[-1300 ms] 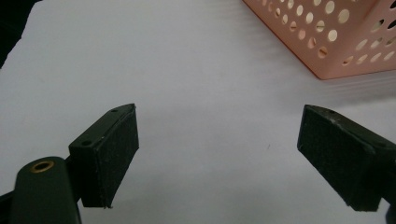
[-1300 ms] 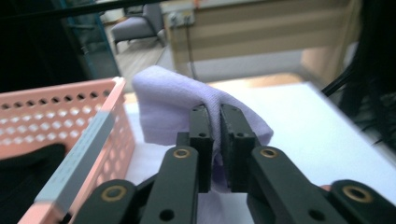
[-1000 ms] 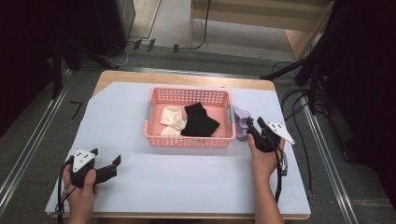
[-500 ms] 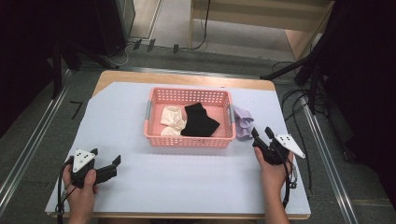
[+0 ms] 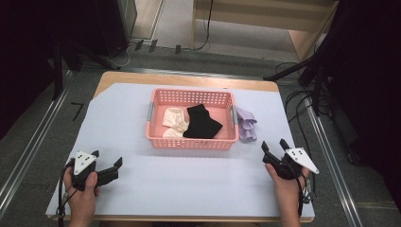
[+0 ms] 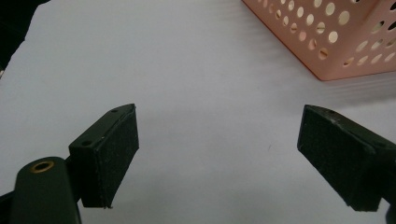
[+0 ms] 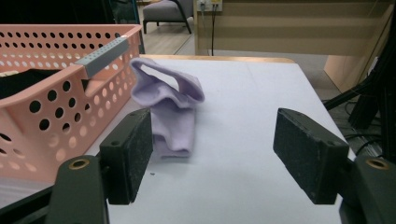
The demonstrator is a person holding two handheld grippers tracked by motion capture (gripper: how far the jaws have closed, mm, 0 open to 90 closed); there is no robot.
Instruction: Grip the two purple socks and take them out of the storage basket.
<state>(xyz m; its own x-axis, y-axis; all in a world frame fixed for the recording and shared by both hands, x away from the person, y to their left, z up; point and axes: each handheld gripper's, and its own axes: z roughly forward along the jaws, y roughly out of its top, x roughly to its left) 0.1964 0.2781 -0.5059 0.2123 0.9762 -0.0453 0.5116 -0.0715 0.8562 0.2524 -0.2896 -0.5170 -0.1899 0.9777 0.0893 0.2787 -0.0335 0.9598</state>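
At about 7 o'clock on the table (image 5: 142, 198), the left tool (image 5: 109, 171) rests low with its jaws spread wide, holding nothing; in the left gripper view only bare white surface lies between its pads (image 6: 112, 156), with a corner of the pink basket (image 6: 336, 42) off toward 1 o'clock. The basket (image 5: 191, 142) sits near the table's centre and holds a cream cloth (image 5: 174, 122) and a black cloth (image 5: 202, 122). Just outside its 3 o'clock wall lies a lilac sock (image 5: 246, 124), crumpled and touching or nearly touching the basket. It looks light, soft and limp, so a pinch on the raised fold at its top (image 7: 168, 88) should lift it, though it will droop. The right tool (image 5: 274, 150), at about 4 o'clock, is also wide open and empty, pointed toward the sock but apart from it.
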